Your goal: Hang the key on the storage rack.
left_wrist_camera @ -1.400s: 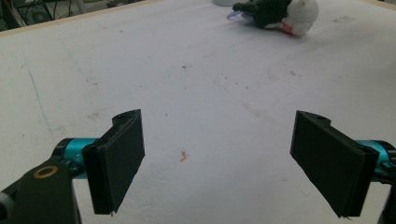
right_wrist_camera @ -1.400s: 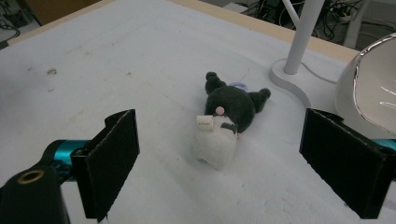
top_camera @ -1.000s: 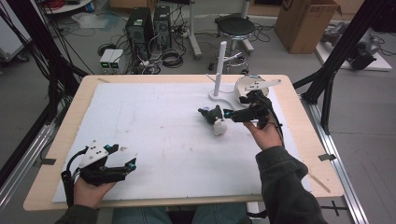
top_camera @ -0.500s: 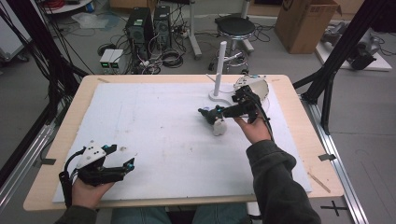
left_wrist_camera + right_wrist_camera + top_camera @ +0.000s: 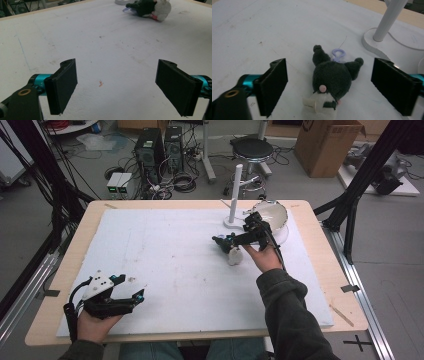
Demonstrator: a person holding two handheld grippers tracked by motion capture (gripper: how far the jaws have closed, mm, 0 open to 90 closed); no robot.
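From the high view, a white board (image 5: 165, 265) covers most of the table (image 5: 320, 270). The left gripper (image 5: 137, 297) rests near the front left corner of the board, held in the person's left hand (image 5: 92, 325). Its jaws are apart and hold nothing. The right gripper (image 5: 222, 241) is toward the back right part of the board, held in the right hand (image 5: 262, 255). It sits right over a small plush toy (image 5: 233, 254) that lies on the board. Just behind it stands a white stand (image 5: 235, 195), and a white bowl (image 5: 275, 215) sits near the back right corner.

In the left gripper view, the two black jaws stand wide apart over the bare board. The plush toy (image 5: 150, 8) lies far off near the top edge.

In the right gripper view, the plush toy (image 5: 332, 77) lies flat between the two jaws. It has a dark head, a pink nose and a white body. A purple ring (image 5: 337, 53) sticks out from its head. The jaws have just been closing a little, but they do not touch the toy. The white stand (image 5: 384, 27) is at the top right.
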